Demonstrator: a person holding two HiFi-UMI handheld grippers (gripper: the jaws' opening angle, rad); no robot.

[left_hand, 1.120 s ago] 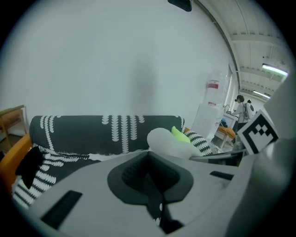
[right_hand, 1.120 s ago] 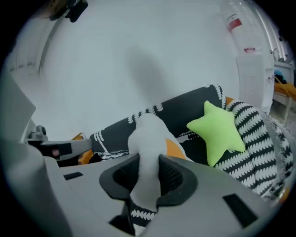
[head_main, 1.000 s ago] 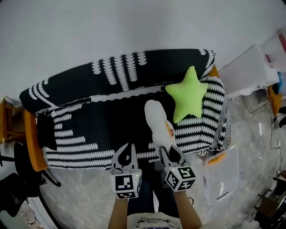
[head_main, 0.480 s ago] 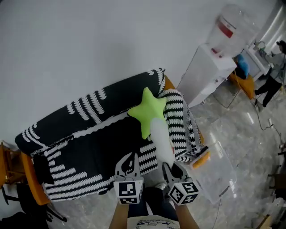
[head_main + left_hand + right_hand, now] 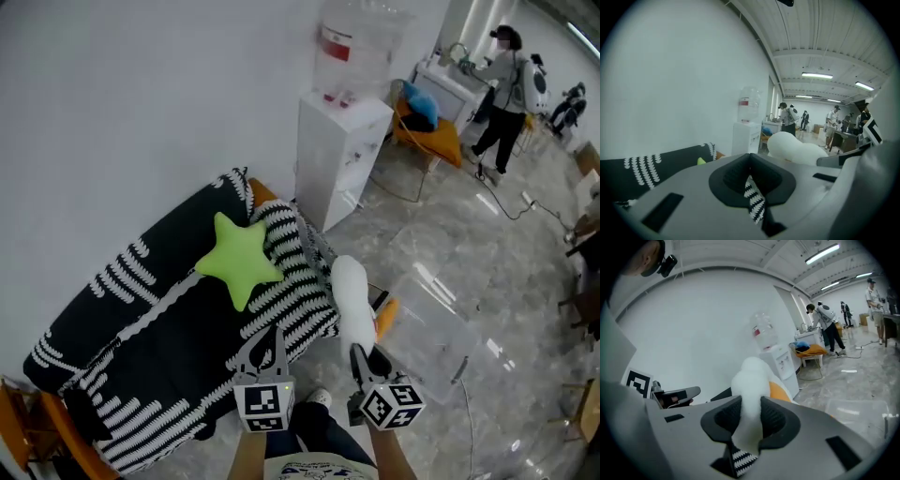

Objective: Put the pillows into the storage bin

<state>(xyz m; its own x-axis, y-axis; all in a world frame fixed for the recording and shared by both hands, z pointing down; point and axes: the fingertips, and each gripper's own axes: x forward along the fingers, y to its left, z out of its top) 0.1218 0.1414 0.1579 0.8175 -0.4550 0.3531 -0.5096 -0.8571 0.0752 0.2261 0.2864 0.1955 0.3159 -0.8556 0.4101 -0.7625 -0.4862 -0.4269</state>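
A white plush pillow (image 5: 354, 302) with an orange patch stands up from my right gripper (image 5: 367, 360), whose jaws are shut on its lower end. In the right gripper view the white pillow (image 5: 751, 377) is pinched between the two pads of the right gripper (image 5: 751, 405). It hangs over the floor between the sofa's end and the clear storage bin (image 5: 441, 354). A green star pillow (image 5: 239, 264) lies on the black-and-white sofa (image 5: 141, 328). My left gripper (image 5: 266, 349) hovers at the sofa's front edge; in its own view the left gripper (image 5: 750, 161) has its jaws together and empty.
A white water dispenser (image 5: 341, 155) stands against the wall past the sofa's end. Beyond it is an orange chair (image 5: 433, 136) and a person (image 5: 507, 82) at a counter. A cable (image 5: 525, 202) runs over the grey marble floor. An orange chair (image 5: 42, 422) sits at the lower left.
The head view has swung right, from the sofa toward the dispenser and bin. The right gripper has carried the white pillow off the sofa seat to beside the clear bin. The left gripper stays shut.
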